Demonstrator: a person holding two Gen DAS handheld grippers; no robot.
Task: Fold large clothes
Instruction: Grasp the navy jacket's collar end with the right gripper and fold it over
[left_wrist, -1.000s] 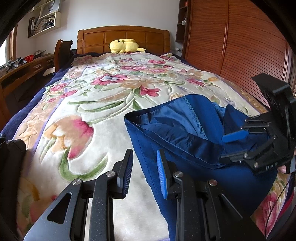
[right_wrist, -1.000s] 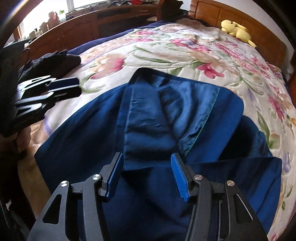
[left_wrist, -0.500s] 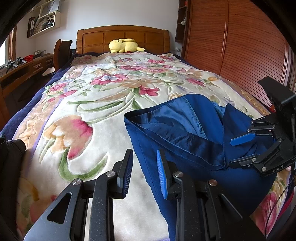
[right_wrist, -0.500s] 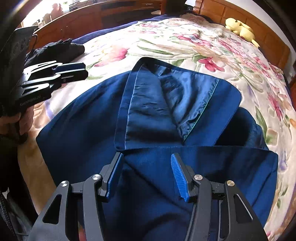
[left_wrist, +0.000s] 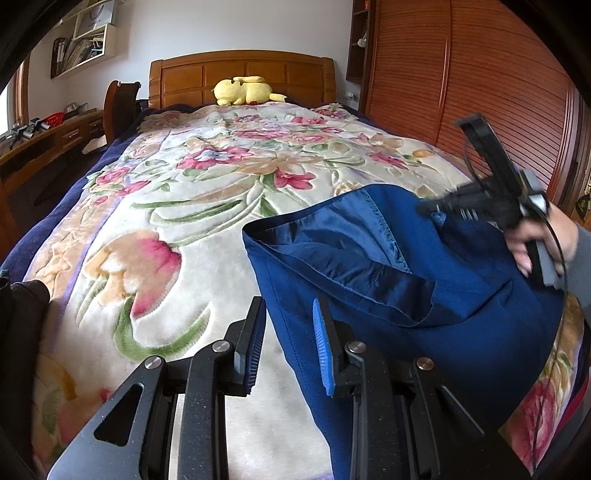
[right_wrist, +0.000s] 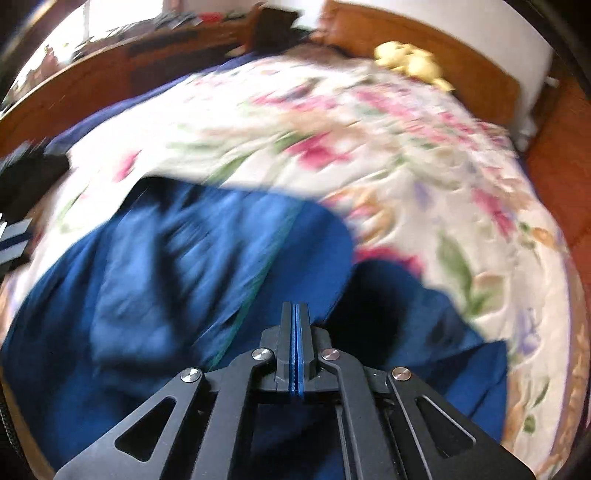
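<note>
A large dark blue garment (left_wrist: 424, 295) with a shiny lining lies partly folded on the floral bedspread (left_wrist: 166, 229). My left gripper (left_wrist: 288, 343) hovers open at the near side of the bed. The garment's left edge runs between its fingers, and the pads do not press on it. My right gripper (right_wrist: 295, 306) is shut, pads together, with nothing visible between them. It points down over the blue garment (right_wrist: 166, 266) in a motion-blurred view. In the left wrist view the right gripper (left_wrist: 424, 211) hangs over the garment's far right part, held by a person's hand (left_wrist: 535, 243).
A yellow plush toy (left_wrist: 243, 90) lies by the wooden headboard (left_wrist: 240, 77). A slatted wooden wardrobe (left_wrist: 480, 92) runs along the bed's right side. A desk (left_wrist: 44, 144) and chair (left_wrist: 118, 107) stand on the left. Dark clothing (left_wrist: 18, 306) lies at the bed's near left edge.
The right gripper's jaws have gone from wide apart to fully closed. It has swung across the garment toward the far right and risen a little. The left gripper stays put.
</note>
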